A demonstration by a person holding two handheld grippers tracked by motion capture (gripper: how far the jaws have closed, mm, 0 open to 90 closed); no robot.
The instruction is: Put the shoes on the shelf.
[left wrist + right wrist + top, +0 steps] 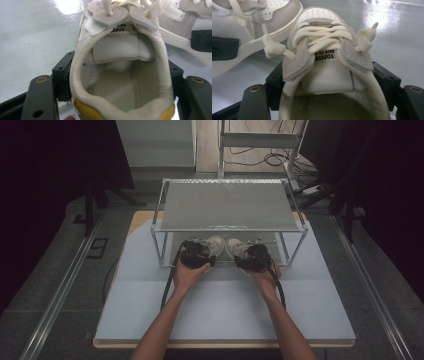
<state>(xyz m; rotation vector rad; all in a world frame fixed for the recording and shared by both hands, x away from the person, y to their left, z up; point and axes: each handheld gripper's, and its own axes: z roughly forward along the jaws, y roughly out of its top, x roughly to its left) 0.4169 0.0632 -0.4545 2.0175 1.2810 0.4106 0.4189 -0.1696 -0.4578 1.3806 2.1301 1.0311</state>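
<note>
Both forearms reach forward from the near edge of the table (225,315), roughly parallel, hands palm-down and wrapped over the backs of the 2 grippers at the front of a metal-framed shelf rack (227,207). The left hand (187,274) pushes the left gripper (196,254) in under the rack's upper shelf, and the right hand (262,276) does the same with the right gripper (256,256), a black cable trailing back beside each wrist. On the rack's lower level sit 2 pale sneakers, side by side and close together, toes pointing away from the person. In the left gripper view the jaws stand on either side of the left sneaker (122,65), closed against the heel collar so the padded opening sits between them, a yellow patch at the heel edge. In the right gripper view the jaws likewise clamp the sides of the right sneaker (329,62) near its collar, its cream laces and grey suede eyelet flaps directly ahead, with the other shoe just beside it at upper left.
</note>
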